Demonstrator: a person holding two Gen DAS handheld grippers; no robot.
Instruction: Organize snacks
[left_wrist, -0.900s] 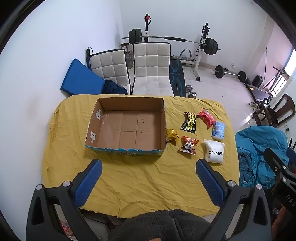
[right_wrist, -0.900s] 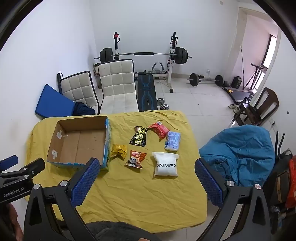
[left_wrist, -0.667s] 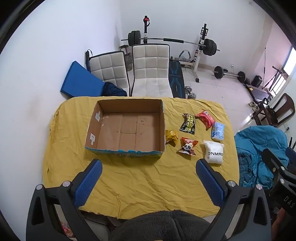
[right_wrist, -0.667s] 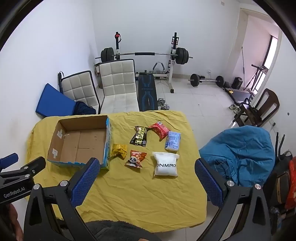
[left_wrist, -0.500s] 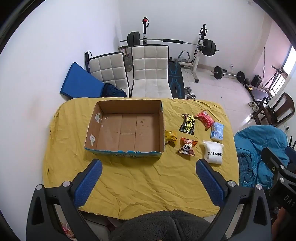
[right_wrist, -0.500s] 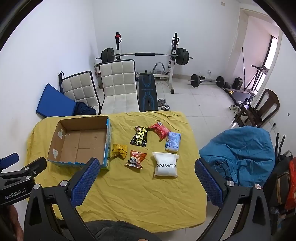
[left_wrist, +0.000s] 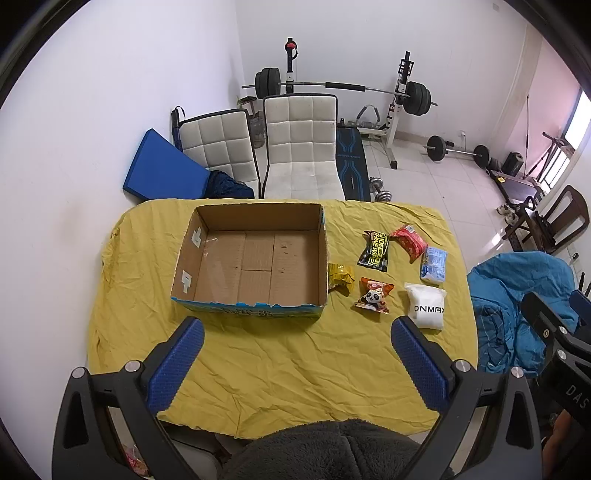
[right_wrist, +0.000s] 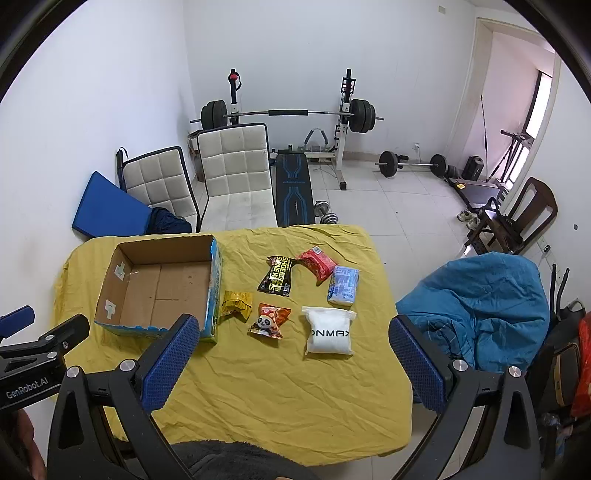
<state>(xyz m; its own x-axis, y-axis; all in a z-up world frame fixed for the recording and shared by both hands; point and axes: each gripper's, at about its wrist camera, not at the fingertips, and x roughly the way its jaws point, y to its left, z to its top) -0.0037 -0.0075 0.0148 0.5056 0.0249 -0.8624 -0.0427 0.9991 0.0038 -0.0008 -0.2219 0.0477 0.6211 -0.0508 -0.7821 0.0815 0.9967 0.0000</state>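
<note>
Two fisheye wrist views looking steeply down from high above a yellow-covered table (left_wrist: 258, 369)

Each camera faces forward between its own gripper's blue fingers; the left gripper (left_wrist: 295, 354) sits over the cardboard box (left_wrist: 251, 306), the right gripper (right_wrist: 291, 350) further right over the snack packets (right_wrist: 328, 332); both views share the table, box, packets and the gym gear beyond

Change record: in the left wrist view, the cardboard box (left_wrist: 251, 264), the 6 snack packets beside it and the table (left_wrist: 280, 362) sit slightly lower in frame than 0.9 s ago. In the right wrist view they sit marginally lower too. No item displaced on the table.
</note>
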